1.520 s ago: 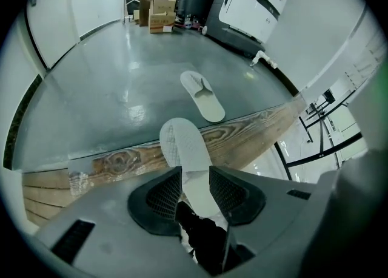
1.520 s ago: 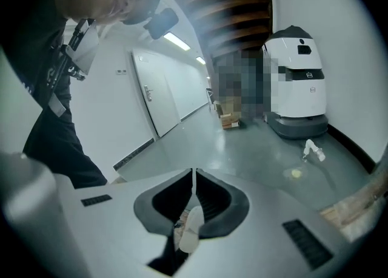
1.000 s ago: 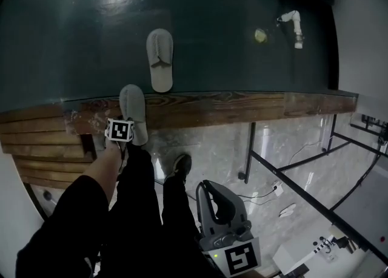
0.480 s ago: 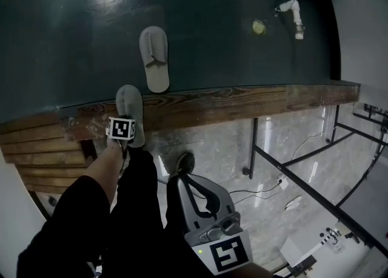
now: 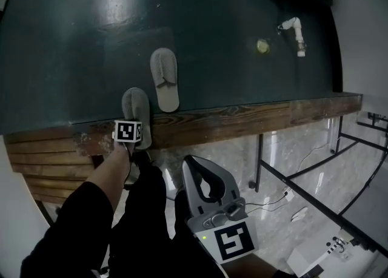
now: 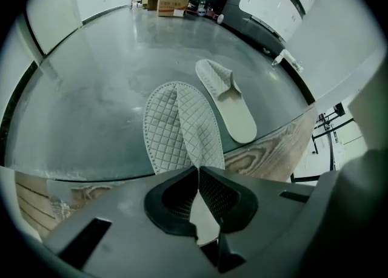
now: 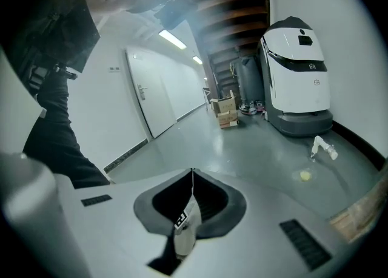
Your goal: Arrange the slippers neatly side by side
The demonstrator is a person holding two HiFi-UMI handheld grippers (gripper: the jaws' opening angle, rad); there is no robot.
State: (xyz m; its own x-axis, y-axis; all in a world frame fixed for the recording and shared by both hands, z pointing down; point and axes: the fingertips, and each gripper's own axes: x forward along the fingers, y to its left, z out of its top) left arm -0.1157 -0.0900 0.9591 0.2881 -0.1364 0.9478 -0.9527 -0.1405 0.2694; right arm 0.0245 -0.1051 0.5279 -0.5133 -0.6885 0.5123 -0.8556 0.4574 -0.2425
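Observation:
Two pale grey slippers are on the dark green tabletop [image 5: 73, 40]. One slipper [image 5: 165, 79] [image 6: 228, 96] lies flat with its heel near the wooden edge. The quilted slipper [image 5: 134, 107] [image 6: 179, 126] lies to its left, its sole turned up and its heel over the edge. My left gripper [image 5: 132, 126] [image 6: 197, 171] is at that heel. Its jaws are closing, and the heel is pinched and folded between them. My right gripper [image 5: 193, 165] [image 7: 192, 173] hangs below the table edge with its jaws together and nothing between them.
A wooden rim [image 5: 242, 118] borders the table, with wooden slats [image 5: 42, 167] at the left. A small yellow ball [image 5: 262, 45] and a white object [image 5: 294, 30] lie at the far right. A black metal frame [image 5: 303, 167] stands below. A white machine [image 7: 297, 82] and boxes [image 7: 225, 110] stand beyond.
The left gripper has stayed at the quilted slipper's heel. The right gripper has risen a little closer to the table edge. The head view has shifted slightly.

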